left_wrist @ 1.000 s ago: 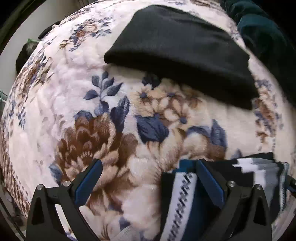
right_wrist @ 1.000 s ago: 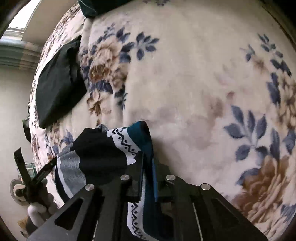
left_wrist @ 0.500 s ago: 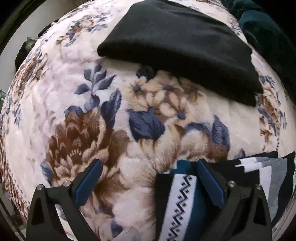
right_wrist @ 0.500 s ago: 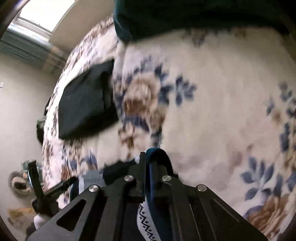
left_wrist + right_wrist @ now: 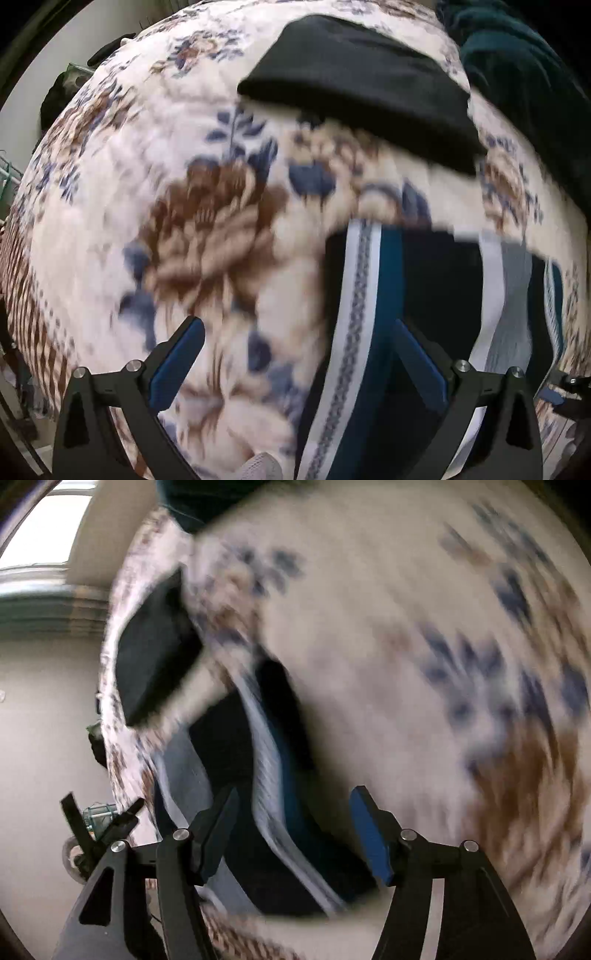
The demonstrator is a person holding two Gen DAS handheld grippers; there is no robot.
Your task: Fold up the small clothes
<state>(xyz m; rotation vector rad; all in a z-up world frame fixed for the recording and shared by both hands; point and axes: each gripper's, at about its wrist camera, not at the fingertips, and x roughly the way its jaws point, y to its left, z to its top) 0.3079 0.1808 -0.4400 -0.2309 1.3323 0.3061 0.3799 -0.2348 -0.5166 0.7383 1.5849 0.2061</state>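
A plush floral blanket (image 5: 221, 229) in cream, brown and blue covers the bed, both views blurred. Nearest, the left gripper (image 5: 295, 354) stands spread wide, its right finger over the patterned garment (image 5: 388, 295), a small knit piece banded in black, teal, white and grey, lying flat on the blanket. The right gripper (image 5: 295, 819) has just been opening; its jaws stand apart with the garment (image 5: 266, 775) between them, unpinched. Farther off lies a folded black cloth (image 5: 362, 88), and beyond it a dark teal fabric (image 5: 524, 74).
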